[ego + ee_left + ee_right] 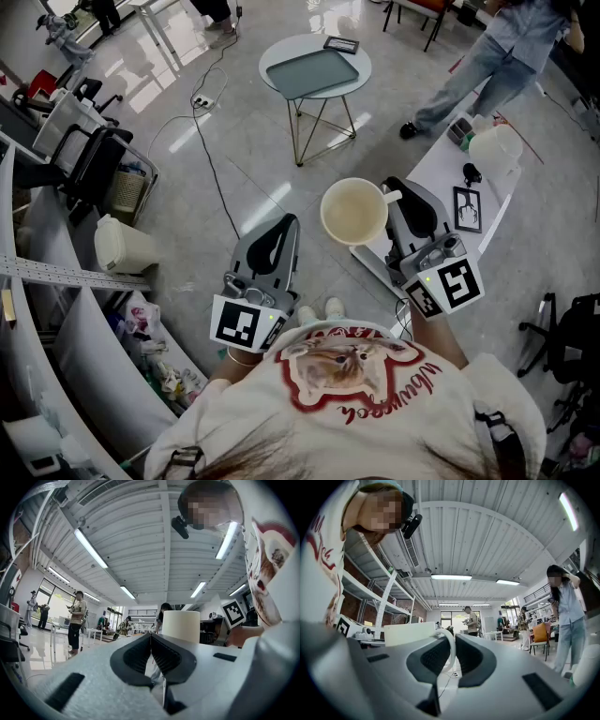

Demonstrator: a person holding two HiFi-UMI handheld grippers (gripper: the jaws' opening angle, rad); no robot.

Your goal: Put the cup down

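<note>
A cream cup (354, 211) is held in the air with its mouth towards the head camera. My right gripper (397, 199) is shut on the cup's handle (392, 196). In the right gripper view the white handle (450, 652) sits pinched between the dark pads, with the cup body (410, 633) to the left of the right gripper (453, 640). My left gripper (284, 227) stands to the left of the cup, apart from it, shut with nothing in it. Its jaws meet in the left gripper view, where the left gripper (151, 637) has the cup (181, 626) behind it on the right.
A white table (439, 169) with a pale jug (494, 148) and small dark items lies just right of the cup. A round table (314, 67) stands ahead, and a person (497, 56) walks at the far right. Shelving (56, 272), a white container (122, 246) and a chair (94, 155) are on the left.
</note>
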